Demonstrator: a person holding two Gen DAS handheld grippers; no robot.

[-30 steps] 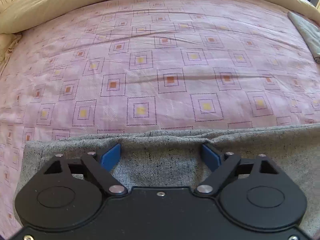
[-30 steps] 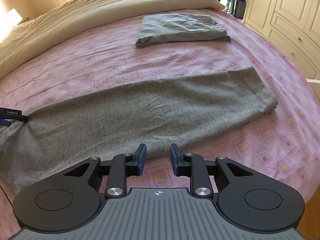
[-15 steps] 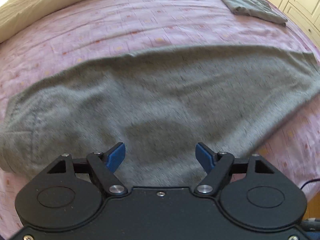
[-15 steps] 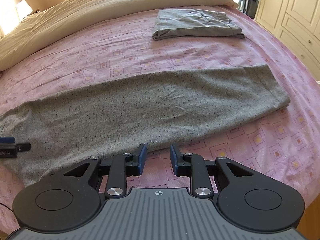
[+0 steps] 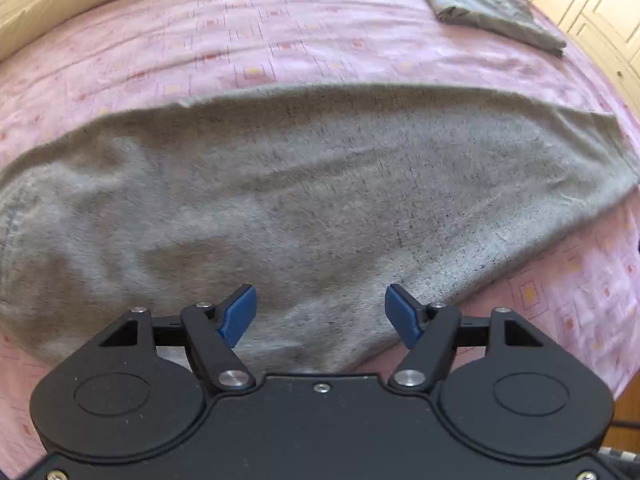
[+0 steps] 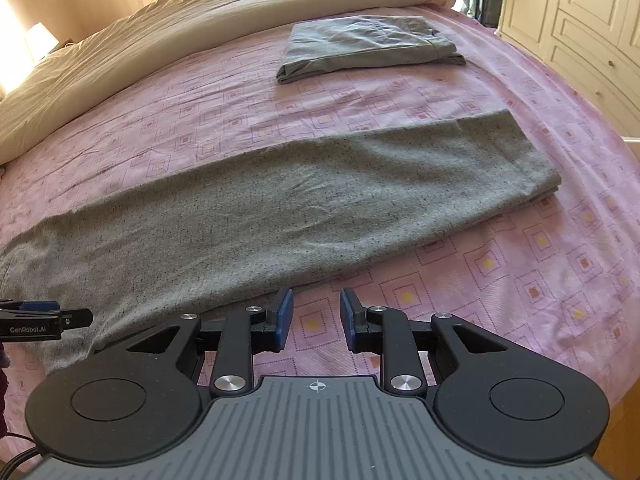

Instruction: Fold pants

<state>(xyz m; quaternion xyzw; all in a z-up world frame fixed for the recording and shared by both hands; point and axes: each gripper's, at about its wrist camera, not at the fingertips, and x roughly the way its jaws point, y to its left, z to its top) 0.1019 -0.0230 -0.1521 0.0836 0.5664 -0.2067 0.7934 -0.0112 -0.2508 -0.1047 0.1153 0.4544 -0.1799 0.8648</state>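
Grey speckled pants (image 6: 304,208) lie flat as one long strip across the pink patterned bed sheet (image 6: 520,264); they also fill the left wrist view (image 5: 304,200). My left gripper (image 5: 320,314) is open and empty, hovering over the near edge of the pants at their wide left end; it shows at the left edge of the right wrist view (image 6: 40,314). My right gripper (image 6: 316,320) is open with a narrow gap, empty, above bare sheet just in front of the pants' near edge.
A folded grey garment (image 6: 368,46) lies at the far side of the bed, also in the left wrist view (image 5: 492,12). A cream duvet (image 6: 180,28) is bunched along the back. White wardrobe doors (image 6: 580,12) stand at the right.
My left gripper has pulled back off the pants and swung right, so it now looks along the whole strip. The right gripper has drifted slightly; the pants lie as before.
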